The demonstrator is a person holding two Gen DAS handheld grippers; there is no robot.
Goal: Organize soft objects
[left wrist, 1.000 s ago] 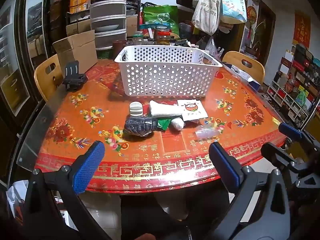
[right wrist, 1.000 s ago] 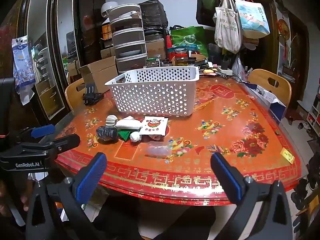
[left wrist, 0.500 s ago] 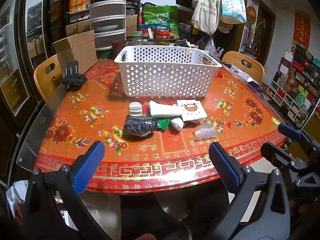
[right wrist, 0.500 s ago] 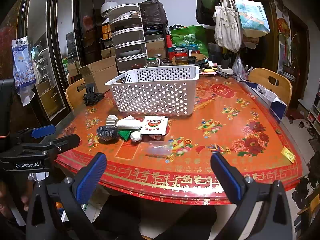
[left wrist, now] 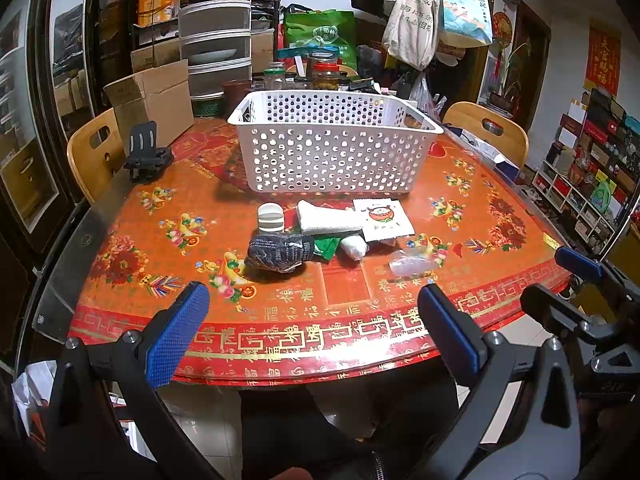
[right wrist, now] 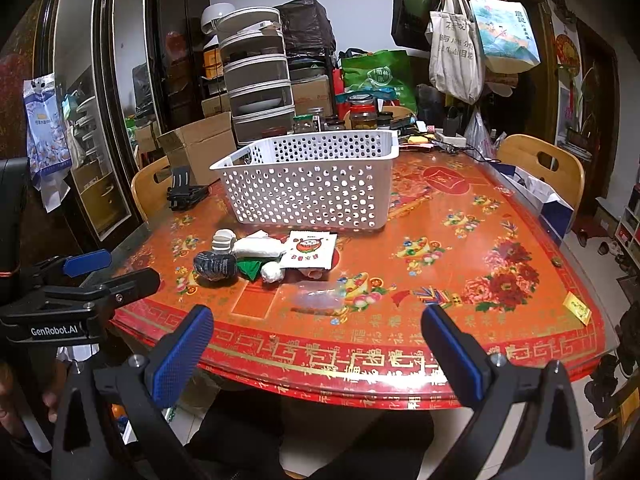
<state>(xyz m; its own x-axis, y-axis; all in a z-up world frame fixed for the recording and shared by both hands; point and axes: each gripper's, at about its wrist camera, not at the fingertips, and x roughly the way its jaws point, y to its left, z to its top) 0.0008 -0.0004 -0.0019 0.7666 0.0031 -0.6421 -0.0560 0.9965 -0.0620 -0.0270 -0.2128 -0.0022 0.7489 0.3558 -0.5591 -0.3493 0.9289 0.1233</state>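
Note:
A white perforated basket (left wrist: pixel 332 148) (right wrist: pixel 312 184) stands on the red patterned table (left wrist: pixel 348 292). In front of it lie soft things: a dark knit glove (left wrist: pixel 280 254) (right wrist: pixel 214 266), a striped rolled sock (left wrist: pixel 271 218), a white folded cloth (left wrist: pixel 326 220) (right wrist: pixel 256 246), a green piece (left wrist: pixel 326 248), a small white roll (left wrist: pixel 354 247) (right wrist: pixel 272 272), a white printed packet (left wrist: pixel 382 222) (right wrist: pixel 310 250) and a clear plastic bag (left wrist: pixel 412 266) (right wrist: pixel 318 298). My left gripper (left wrist: pixel 316 332) and right gripper (right wrist: pixel 320 354) are open and empty, held before the table's near edge.
A black phone stand (left wrist: pixel 146 156) sits at the table's left. A cardboard box (left wrist: pixel 154 100), jars (left wrist: pixel 326 74) and drawers stand behind the basket. Wooden chairs (left wrist: pixel 92 152) (right wrist: pixel 548 168) flank the table. Bags hang at the back.

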